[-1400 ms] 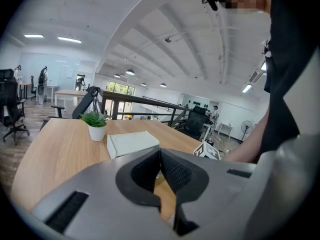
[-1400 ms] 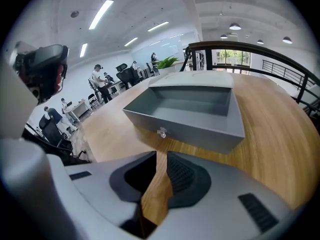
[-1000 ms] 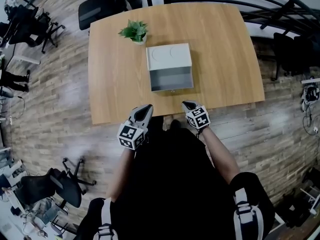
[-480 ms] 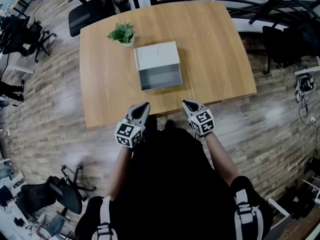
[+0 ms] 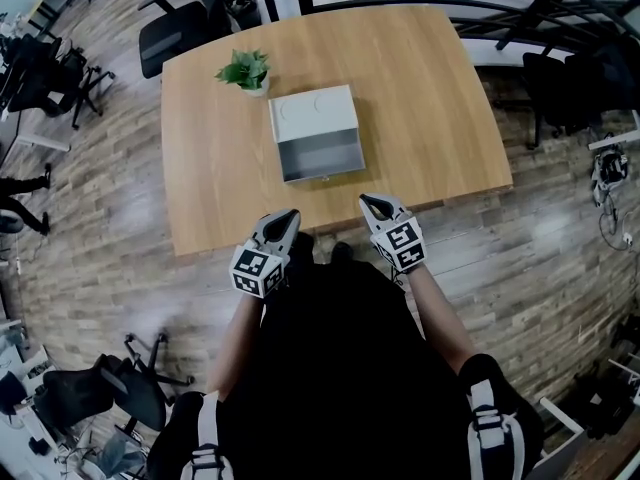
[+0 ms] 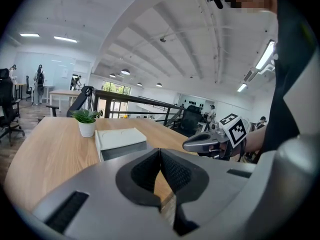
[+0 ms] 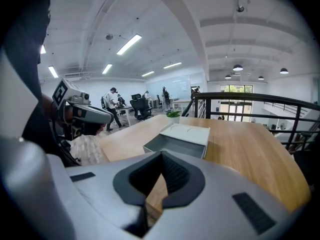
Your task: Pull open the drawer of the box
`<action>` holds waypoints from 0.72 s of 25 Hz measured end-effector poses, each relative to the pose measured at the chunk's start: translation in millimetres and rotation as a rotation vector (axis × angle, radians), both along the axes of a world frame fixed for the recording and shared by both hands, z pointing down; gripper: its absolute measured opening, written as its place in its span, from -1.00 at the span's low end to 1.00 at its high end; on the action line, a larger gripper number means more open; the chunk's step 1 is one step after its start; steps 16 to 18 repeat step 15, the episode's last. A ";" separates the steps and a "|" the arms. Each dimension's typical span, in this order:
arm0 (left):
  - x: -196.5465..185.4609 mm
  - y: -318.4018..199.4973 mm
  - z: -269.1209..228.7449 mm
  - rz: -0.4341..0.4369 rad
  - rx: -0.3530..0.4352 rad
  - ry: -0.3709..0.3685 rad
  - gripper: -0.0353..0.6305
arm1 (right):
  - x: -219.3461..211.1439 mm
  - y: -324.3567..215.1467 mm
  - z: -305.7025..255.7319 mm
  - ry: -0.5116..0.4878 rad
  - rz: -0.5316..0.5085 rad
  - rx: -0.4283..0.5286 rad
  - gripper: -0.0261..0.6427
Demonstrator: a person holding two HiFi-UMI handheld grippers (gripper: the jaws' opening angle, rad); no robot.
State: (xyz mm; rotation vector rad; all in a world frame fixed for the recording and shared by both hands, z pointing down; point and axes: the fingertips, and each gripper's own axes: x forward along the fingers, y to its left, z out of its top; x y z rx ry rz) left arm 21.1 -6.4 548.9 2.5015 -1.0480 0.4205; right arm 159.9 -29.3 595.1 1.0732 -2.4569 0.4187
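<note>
A white box (image 5: pixel 312 115) lies in the middle of the wooden table (image 5: pixel 420 98), and its grey drawer (image 5: pixel 320 156) is pulled out toward me and open. The drawer looks empty. My left gripper (image 5: pixel 291 213) hovers at the table's front edge, left of the drawer and apart from it, shut on nothing. The right gripper (image 5: pixel 366 201) hangs at the same edge, right of the drawer, also shut and empty. The box (image 6: pixel 120 138) shows ahead in the left gripper view. In the right gripper view the open drawer (image 7: pixel 172 145) faces me.
A small potted plant (image 5: pixel 245 70) stands on the table behind the box's left corner. Office chairs (image 5: pixel 178 23) stand on the wood floor around the table, and a dark railing (image 5: pixel 470 8) runs behind it. People stand far off in the room.
The head camera swung, so the table sits further left in the picture. Both grippers stayed by the front edge; the right one edged slightly forward. The drawer stays open.
</note>
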 end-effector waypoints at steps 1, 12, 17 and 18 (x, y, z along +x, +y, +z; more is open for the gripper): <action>-0.6 0.2 -1.5 0.001 0.001 0.000 -0.82 | -2.9 0.5 -1.5 0.003 -0.002 0.004 -0.85; -1.1 7.8 1.5 -0.010 -0.005 0.004 -0.82 | 2.7 6.6 -1.6 0.084 -0.014 0.030 -0.85; -2.3 10.5 1.3 -0.015 -0.014 0.006 -0.82 | 7.0 3.6 0.1 0.093 -0.011 0.036 -0.85; -2.3 10.5 1.3 -0.015 -0.014 0.006 -0.82 | 7.0 3.6 0.1 0.093 -0.011 0.036 -0.85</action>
